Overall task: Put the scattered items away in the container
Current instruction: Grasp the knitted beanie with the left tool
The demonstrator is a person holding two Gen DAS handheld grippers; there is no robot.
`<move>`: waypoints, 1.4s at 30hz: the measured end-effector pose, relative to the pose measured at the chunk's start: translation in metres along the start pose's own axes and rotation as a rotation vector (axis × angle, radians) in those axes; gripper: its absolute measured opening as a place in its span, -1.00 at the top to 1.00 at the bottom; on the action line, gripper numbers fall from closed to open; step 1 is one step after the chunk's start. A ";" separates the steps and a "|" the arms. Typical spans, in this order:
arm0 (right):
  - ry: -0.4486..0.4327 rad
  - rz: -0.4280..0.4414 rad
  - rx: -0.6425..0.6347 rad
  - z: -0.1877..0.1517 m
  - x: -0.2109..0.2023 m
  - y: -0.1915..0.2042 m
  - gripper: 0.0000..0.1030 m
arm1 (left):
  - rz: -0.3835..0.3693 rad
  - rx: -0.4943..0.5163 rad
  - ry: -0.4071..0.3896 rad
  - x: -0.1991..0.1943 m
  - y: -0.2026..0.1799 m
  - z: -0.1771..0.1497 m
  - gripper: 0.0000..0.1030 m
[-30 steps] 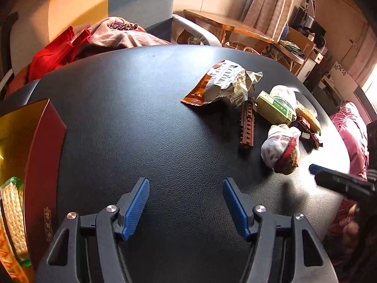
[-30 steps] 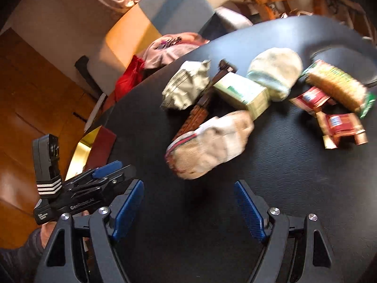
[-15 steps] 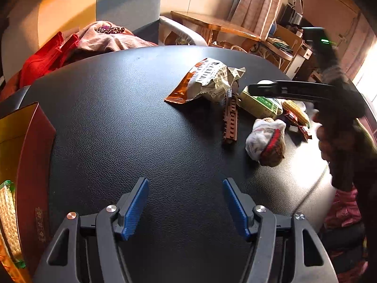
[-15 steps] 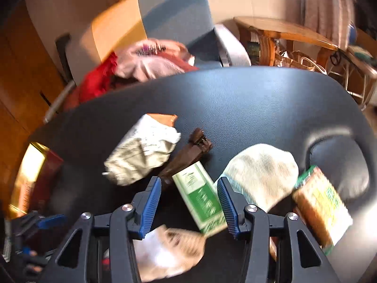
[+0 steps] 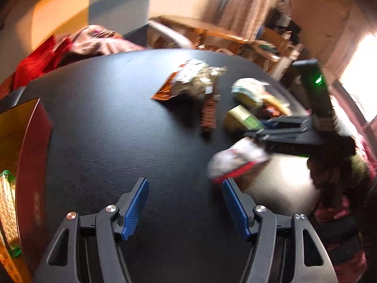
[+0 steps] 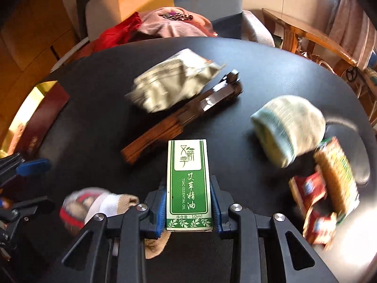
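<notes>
My right gripper (image 6: pixel 189 208) is shut on a green-and-white essential oil box (image 6: pixel 188 184), holding it above the black table (image 6: pixel 94 118); both also show in the left wrist view, gripper (image 5: pixel 261 129) and box (image 5: pixel 242 119). My left gripper (image 5: pixel 185 206) is open and empty over the table (image 5: pixel 117 129), its right finger close to a rolled white-and-red sock (image 5: pixel 238 162). The red-and-gold container (image 5: pixel 26 146) sits at the left with a cracker pack (image 5: pixel 8 202) inside.
On the table lie a crumpled snack bag (image 6: pixel 172 82), a brown wooden comb (image 6: pixel 179 115), a pale rolled sock (image 6: pixel 289 129), a cracker pack (image 6: pixel 337 165) and red wrappers (image 6: pixel 311 193). A chair with clothes (image 6: pixel 169 26) stands behind.
My right gripper has closed on the essential oil box and lifted it. The left gripper has moved toward the rolled white-and-red sock and stays open.
</notes>
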State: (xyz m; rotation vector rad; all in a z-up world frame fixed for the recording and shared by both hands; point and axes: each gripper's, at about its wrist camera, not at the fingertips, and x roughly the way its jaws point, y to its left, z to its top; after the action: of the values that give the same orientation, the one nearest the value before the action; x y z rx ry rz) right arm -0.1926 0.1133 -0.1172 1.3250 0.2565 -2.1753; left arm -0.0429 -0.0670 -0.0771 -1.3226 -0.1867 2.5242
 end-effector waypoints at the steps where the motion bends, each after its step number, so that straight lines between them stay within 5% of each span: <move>1: -0.006 0.013 0.010 -0.006 -0.004 0.003 0.38 | -0.013 0.022 -0.008 -0.004 -0.003 -0.001 -0.38; 3: -0.017 0.037 0.034 -0.017 -0.010 0.010 0.38 | -0.024 0.087 -0.022 -0.014 -0.013 -0.006 -0.54; 10: -0.056 0.021 0.146 -0.056 -0.035 0.007 0.37 | -0.017 0.125 0.026 -0.018 -0.017 -0.009 -0.54; 16: -0.125 -0.008 0.235 -0.093 -0.065 -0.002 0.02 | -0.083 -0.107 0.105 -0.003 -0.005 -0.002 -0.53; 20: -0.182 -0.007 0.277 -0.098 -0.080 -0.005 -0.03 | -0.134 -0.283 0.120 0.006 -0.001 0.008 -0.53; 28: -0.231 -0.014 0.341 -0.101 -0.089 -0.021 -0.13 | -0.050 -0.411 0.163 0.033 -0.011 0.020 -0.53; 32: -0.231 0.000 0.364 -0.103 -0.085 -0.031 -0.13 | 0.010 -0.408 0.192 0.048 -0.017 0.022 -0.44; 42: -0.213 0.031 0.353 -0.100 -0.071 -0.021 -0.14 | 0.128 -0.190 0.202 0.050 -0.012 0.015 -0.16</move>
State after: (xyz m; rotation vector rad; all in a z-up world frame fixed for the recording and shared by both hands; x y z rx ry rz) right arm -0.1051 0.2011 -0.1077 1.2491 -0.2395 -2.3877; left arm -0.0798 -0.0403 -0.1051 -1.7038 -0.3150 2.5050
